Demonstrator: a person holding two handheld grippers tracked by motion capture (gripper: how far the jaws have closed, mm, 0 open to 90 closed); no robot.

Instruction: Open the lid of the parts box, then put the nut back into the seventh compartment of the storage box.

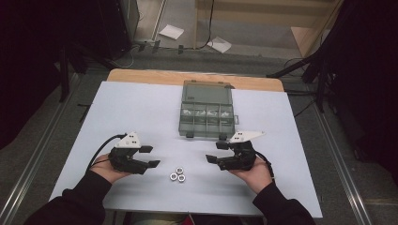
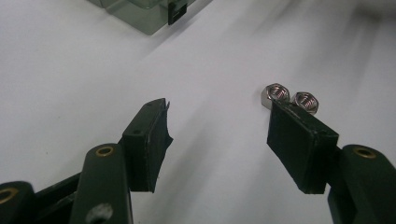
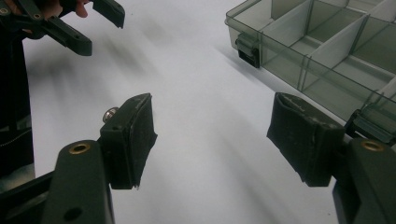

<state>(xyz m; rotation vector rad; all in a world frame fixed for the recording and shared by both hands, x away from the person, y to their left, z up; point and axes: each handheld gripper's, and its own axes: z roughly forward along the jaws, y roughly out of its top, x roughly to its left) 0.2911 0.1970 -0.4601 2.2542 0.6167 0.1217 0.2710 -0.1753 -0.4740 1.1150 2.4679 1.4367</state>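
Closest to the person, two hands lie on the white tabletop (image 1: 141,103), each with a gripper in it. The left gripper (image 1: 149,156) has its jaws wide open with nothing between them. The right gripper (image 1: 215,152) is wide open too, and it also has nothing in it. Both point in toward the middle, as if getting ready to pick something up.

In that middle spot, between the two grippers, sit three small shiny nuts (image 1: 177,175). They touch each other in a little bunch. They lie loose on the tabletop, so I think they are waiting to be put away. In the left gripper view, one jaw stands in front of two of the nuts, partly hiding the nearer one. That gripper looks closest to grabbing one.

Farther back is a clear box (image 1: 206,119) with many little rooms inside. Its lid (image 1: 208,91) is open and laid back, away from the person. That leaves the rooms open from the top, so a nut could be dropped straight in. A few far rooms hold something pale, too small to tell.
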